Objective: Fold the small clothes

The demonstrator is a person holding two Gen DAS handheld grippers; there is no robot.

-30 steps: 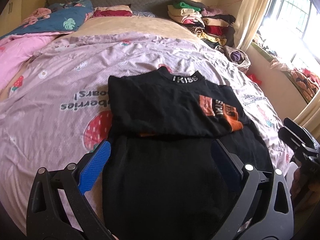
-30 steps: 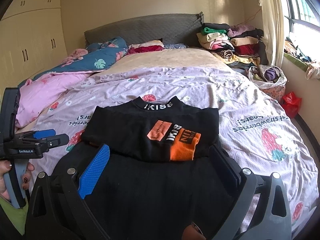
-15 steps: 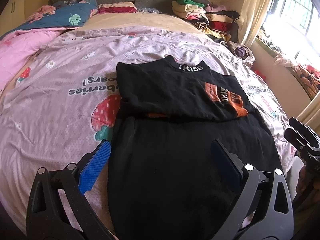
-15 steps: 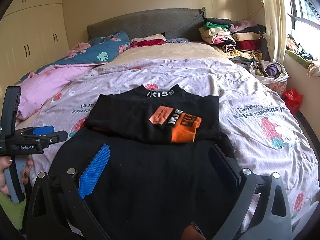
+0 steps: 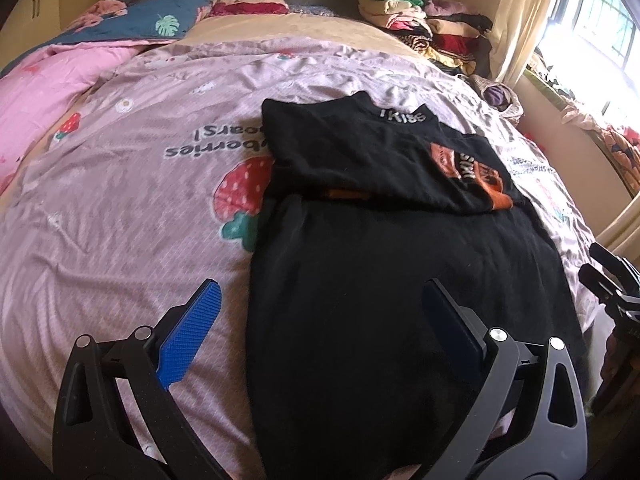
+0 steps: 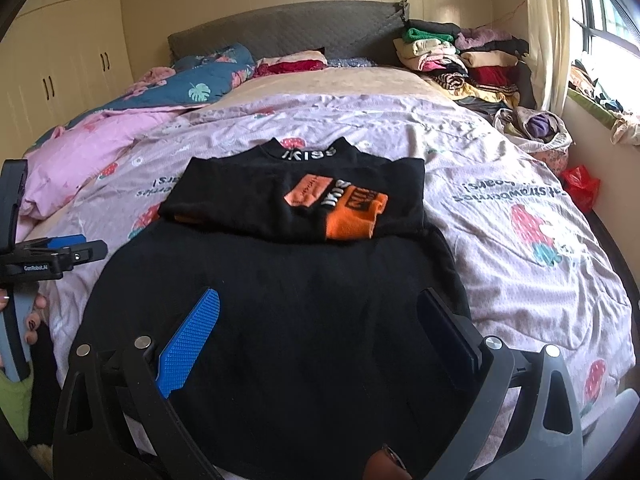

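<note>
A black top with an orange print and "KISS" on its collar (image 5: 372,156) (image 6: 304,200) lies on the bed, its upper part folded over the lower body (image 5: 400,300) (image 6: 288,320). My left gripper (image 5: 320,320) is open and empty above the garment's lower left edge. My right gripper (image 6: 318,328) is open and empty above the lower body. The left gripper also shows at the left edge of the right wrist view (image 6: 60,256), and the right gripper at the right edge of the left wrist view (image 5: 612,284).
The garment lies on a pink strawberry-print sheet (image 5: 120,208) (image 6: 520,208). A pile of folded clothes (image 6: 460,60) sits at the headboard's right. A pink and blue quilt (image 6: 120,128) lies at the left. A laundry bag (image 6: 536,128) sits by the window wall.
Both grippers have drawn back toward the foot of the bed and tilted down; the garment sits farther off in both views. Both stay open.
</note>
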